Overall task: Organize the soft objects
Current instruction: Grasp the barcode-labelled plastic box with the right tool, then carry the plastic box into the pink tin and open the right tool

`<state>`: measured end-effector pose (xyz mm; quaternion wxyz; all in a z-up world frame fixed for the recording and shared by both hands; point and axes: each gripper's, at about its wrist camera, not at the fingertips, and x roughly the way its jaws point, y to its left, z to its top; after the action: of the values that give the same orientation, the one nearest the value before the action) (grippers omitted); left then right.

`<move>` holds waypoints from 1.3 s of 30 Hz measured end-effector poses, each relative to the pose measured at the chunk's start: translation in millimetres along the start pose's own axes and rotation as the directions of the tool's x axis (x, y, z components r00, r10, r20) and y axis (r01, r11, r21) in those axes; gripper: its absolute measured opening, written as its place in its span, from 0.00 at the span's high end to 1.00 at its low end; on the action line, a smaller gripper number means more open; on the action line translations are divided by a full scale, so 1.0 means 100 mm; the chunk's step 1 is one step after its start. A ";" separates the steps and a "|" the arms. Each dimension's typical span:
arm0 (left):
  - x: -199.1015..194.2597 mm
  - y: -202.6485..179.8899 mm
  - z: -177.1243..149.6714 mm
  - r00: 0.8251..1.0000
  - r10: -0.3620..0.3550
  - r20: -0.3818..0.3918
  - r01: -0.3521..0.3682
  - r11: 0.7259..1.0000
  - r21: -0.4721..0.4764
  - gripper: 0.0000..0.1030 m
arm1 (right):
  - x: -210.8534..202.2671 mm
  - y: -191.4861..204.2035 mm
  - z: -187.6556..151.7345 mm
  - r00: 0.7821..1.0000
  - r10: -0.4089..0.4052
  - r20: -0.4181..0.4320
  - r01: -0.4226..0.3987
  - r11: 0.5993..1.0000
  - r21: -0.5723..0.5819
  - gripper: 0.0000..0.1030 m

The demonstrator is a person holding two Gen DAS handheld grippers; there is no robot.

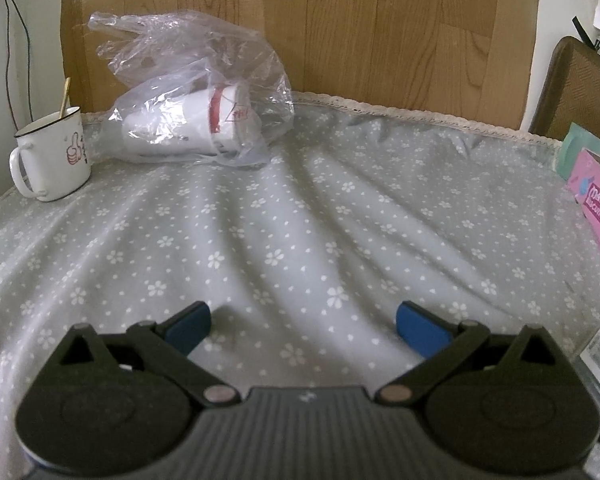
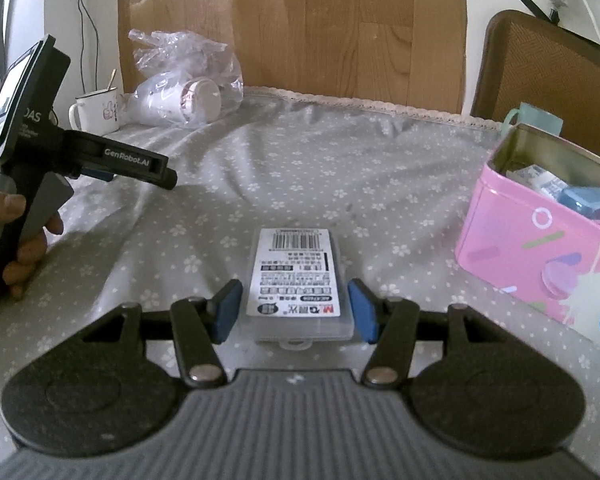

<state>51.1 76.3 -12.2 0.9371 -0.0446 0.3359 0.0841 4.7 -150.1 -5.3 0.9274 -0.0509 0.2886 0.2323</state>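
Note:
A clear plastic box with a barcode label lies lengthwise on the flowered cloth. Its near end sits between the blue pads of my right gripper, which is shut on its sides. To its right stands an open pink tin with small blue and white items inside. My left gripper hovers open over bare cloth with nothing between its fingers. In the right wrist view the left gripper shows side-on at the left, held by a hand.
A clear plastic bag with white paper cups lies at the back left beside a white enamel mug holding a stick. A teal cup stands behind the tin. A wooden headboard closes the far edge.

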 end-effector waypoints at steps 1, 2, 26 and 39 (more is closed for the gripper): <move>0.00 0.00 0.00 1.000 -0.002 0.001 0.002 1.000 0.000 0.00 | 0.00 -0.01 0.00 1.000 0.000 0.000 0.000 1.000 -0.001 0.41; 0.00 0.01 0.00 1.000 -0.004 0.001 0.004 1.000 0.001 0.00 | -0.01 -0.01 -0.01 1.000 -0.001 0.001 0.001 1.000 0.000 0.41; 0.01 -0.02 0.01 1.000 0.011 -0.002 -0.011 1.000 0.029 0.01 | -0.56 -0.28 -0.41 0.994 -0.107 0.007 0.106 0.992 0.068 0.42; -0.54 -1.28 -0.29 0.806 -0.531 -0.262 0.554 0.832 0.017 0.09 | -0.74 -0.30 -0.64 0.992 -0.088 0.087 0.080 0.993 0.091 0.42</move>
<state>16.1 -60.1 3.9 0.8736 -0.1056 0.4264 -0.2092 -67.9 -221.1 -18.7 0.9499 -0.0118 0.2536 0.1823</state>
